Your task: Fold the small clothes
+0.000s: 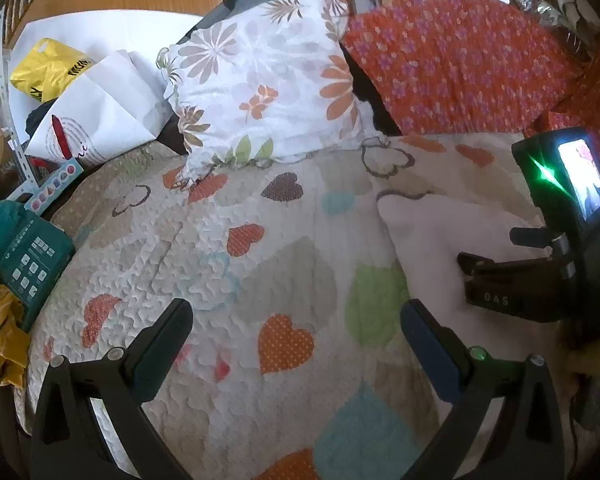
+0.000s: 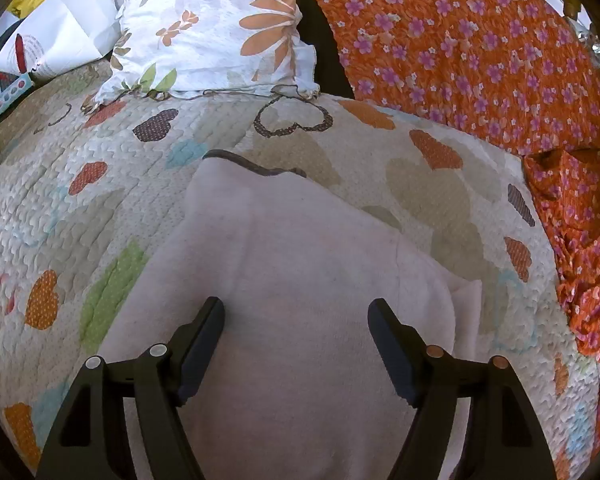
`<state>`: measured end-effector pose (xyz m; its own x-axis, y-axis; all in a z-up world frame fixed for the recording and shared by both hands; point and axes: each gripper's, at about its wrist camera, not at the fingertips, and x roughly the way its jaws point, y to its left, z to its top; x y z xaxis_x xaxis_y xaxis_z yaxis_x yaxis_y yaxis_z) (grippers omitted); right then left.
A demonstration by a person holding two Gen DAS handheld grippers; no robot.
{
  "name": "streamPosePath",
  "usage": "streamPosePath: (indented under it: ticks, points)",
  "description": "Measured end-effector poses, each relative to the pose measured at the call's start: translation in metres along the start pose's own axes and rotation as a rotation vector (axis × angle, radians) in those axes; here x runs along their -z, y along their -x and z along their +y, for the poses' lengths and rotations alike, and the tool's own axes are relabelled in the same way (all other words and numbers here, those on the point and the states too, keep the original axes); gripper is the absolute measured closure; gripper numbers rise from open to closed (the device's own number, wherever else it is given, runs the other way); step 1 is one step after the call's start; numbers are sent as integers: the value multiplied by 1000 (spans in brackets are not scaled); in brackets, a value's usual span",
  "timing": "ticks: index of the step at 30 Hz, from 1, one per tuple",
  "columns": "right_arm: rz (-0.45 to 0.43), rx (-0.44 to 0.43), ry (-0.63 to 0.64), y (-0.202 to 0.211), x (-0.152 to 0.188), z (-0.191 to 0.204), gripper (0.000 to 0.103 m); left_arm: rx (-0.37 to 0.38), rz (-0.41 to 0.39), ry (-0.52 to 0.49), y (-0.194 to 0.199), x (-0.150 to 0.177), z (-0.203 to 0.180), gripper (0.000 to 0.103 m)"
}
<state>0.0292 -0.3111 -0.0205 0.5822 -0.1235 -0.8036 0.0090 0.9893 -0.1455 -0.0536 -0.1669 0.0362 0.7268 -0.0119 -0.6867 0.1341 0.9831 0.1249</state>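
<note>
— Pale pink fleece garment: where do we see it?
— Flat on the heart-patterned quilted bedspread. Our right gripper hovers over it, jaws apart; our left gripper is spread too, empty.

Soft daylight, mild shadows, heavy fisheye bending, dark vignetted corners, slight blur

The bed's quilt is puckered, stitched cotton, matt and bumpy under its printed hearts. On it the small pale pink garment looks soft and fleecy, with a faint nap. The flowered pillow is crinkled thin cloth; the orange floral fabric is crisper and creased. The fingers are matt black plastic with ridged pads and dull metal pins. Off to the left sit a glossy yellow plastic bag and a smooth white paper bag.
</note>
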Motion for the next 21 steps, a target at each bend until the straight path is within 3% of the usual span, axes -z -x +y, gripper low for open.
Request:
streamPosePath:
  ticks: [14, 21]
  points:
    - [-14, 3, -7, 3, 0, -3, 23, 27, 40, 21, -6, 1, 3, 0]
    - [-41, 6, -30, 11, -3, -6, 23, 51, 14, 58, -1, 0, 8, 0]
